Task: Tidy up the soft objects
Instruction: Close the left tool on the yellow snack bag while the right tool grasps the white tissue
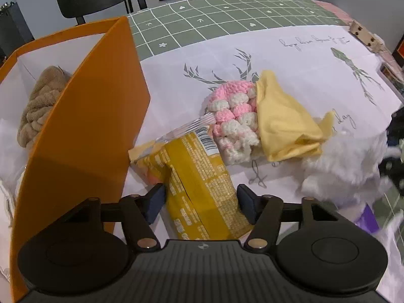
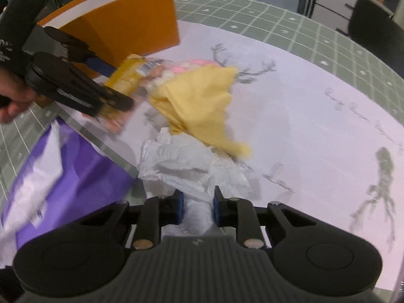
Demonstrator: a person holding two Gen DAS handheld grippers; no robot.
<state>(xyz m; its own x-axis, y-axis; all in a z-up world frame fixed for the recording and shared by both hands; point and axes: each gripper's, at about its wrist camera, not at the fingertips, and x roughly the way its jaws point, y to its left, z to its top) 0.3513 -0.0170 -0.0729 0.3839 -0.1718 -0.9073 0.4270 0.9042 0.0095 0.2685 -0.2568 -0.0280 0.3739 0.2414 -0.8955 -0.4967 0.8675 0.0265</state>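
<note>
Straddling a yellow snack packet (image 1: 199, 181), the left gripper (image 1: 200, 198) points steeply down at the worktop (image 1: 303, 75); its jaws stand on either side of the packet, the left pad against the wrapper, the right pad just beside it, so whether they actually pinch it cannot be told. The packet lies on the worktop, its clear crimped end reaching toward 12 o'clock, touching a pink-and-white crocheted piece (image 1: 234, 116). A yellow cloth (image 1: 282, 123) overlaps the crochet's 3 o'clock edge.

At 9 o'clock from the packet stands an orange box (image 1: 83, 126), white inside, with a tan braided plush (image 1: 40, 106) lying in it.

The right gripper (image 2: 197, 208) has its jaws drawn close together, clamped on a white fluffy cloth (image 2: 192, 166) that bunches up at 12 o'clock of the pads and lies against the yellow cloth's near corner. At 9 o'clock of it sits a purple-and-white bag (image 2: 75, 176), blurred. In the right wrist view a hand (image 2: 10, 98) grips the left gripper's handle at the far left.
</note>
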